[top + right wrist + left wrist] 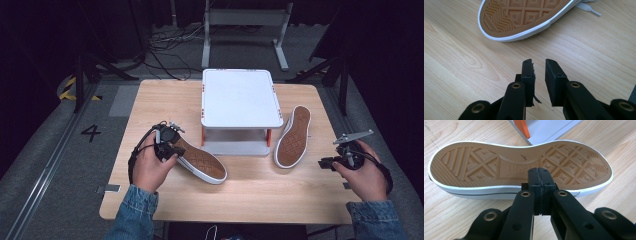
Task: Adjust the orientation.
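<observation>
Both sole-up shoes lie on the table, neither gripped: the left gripper (pixel 539 173), jaws pressed together on nothing, hovers over the near shoe (pixel 499 167), while the right gripper (pixel 539 65), jaws slightly parted, points toward the far shoe (pixel 524 17) ahead.

tan diamond-tread soles with white rims on both shoes (pixel 200 161) (pixel 293 137); pale wood-grain bench (pixel 260 195); white stand (pixel 240 97) with orange legs; black claws.

Wooden table (pixel 250 185): white two-tier stand (pixel 241 100) at centre, sole-up shoe (pixel 200 161) left, sole-up shoe (pixel 293 136) right.
</observation>
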